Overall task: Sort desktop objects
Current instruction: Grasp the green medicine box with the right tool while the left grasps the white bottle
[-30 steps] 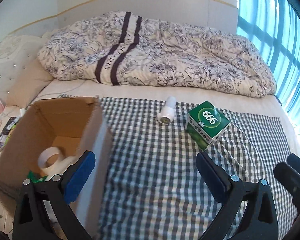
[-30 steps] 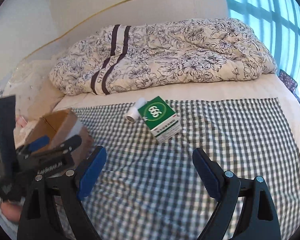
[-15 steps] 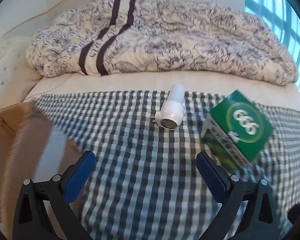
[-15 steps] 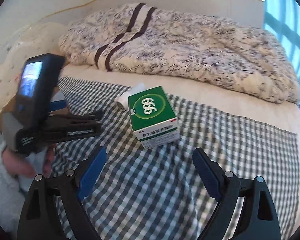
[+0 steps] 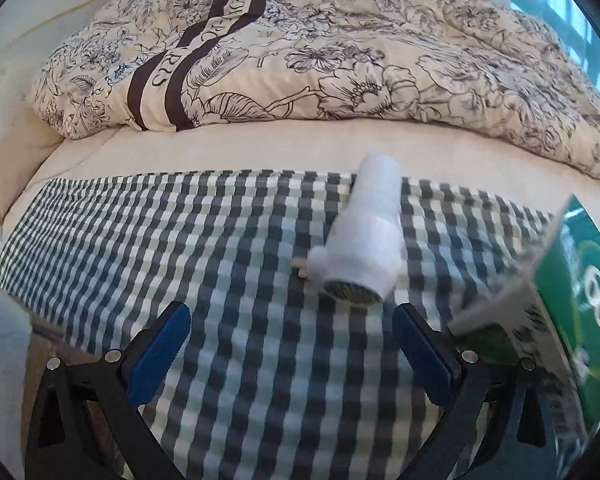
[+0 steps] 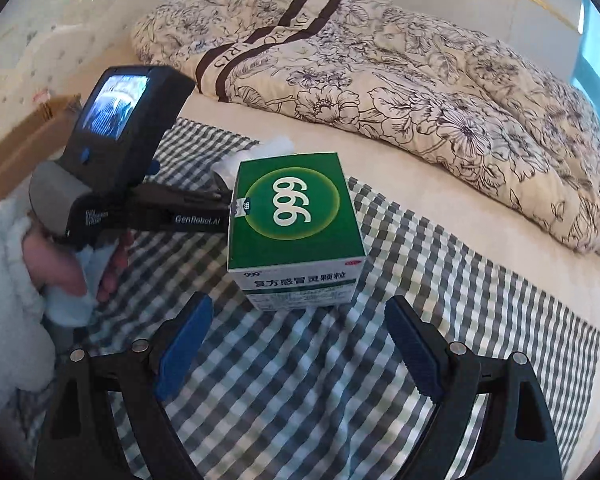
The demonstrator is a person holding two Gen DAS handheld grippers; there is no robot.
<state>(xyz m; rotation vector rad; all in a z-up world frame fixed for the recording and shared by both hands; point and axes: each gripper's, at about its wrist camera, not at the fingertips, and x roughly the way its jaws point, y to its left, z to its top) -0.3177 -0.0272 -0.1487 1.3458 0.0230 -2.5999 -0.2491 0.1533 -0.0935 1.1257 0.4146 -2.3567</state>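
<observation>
A white bottle-shaped object (image 5: 368, 240) lies on the checked cloth (image 5: 220, 240), its wide end toward me. My left gripper (image 5: 290, 344) is open just short of it, its right finger below the wide end. A green box marked 999 (image 6: 296, 224) stands on the cloth; its edge shows at the right of the left wrist view (image 5: 572, 300). My right gripper (image 6: 296, 344) is open right in front of the box, nothing between its fingers. In the right wrist view the left gripper's body (image 6: 120, 168) reaches in beside the box, and the white object (image 6: 268, 152) is half hidden behind it.
A bunched floral duvet (image 5: 320, 48) lies across the far side of the bed. A cardboard box (image 6: 24, 144) sits at the far left beyond the cloth. A person's hand (image 6: 60, 264) in a fluffy white sleeve holds the left gripper. A window is at the right.
Both grippers have moved forward: the left from over the cardboard box toward the white object, the right toward the green box. Both objects look much larger now.
</observation>
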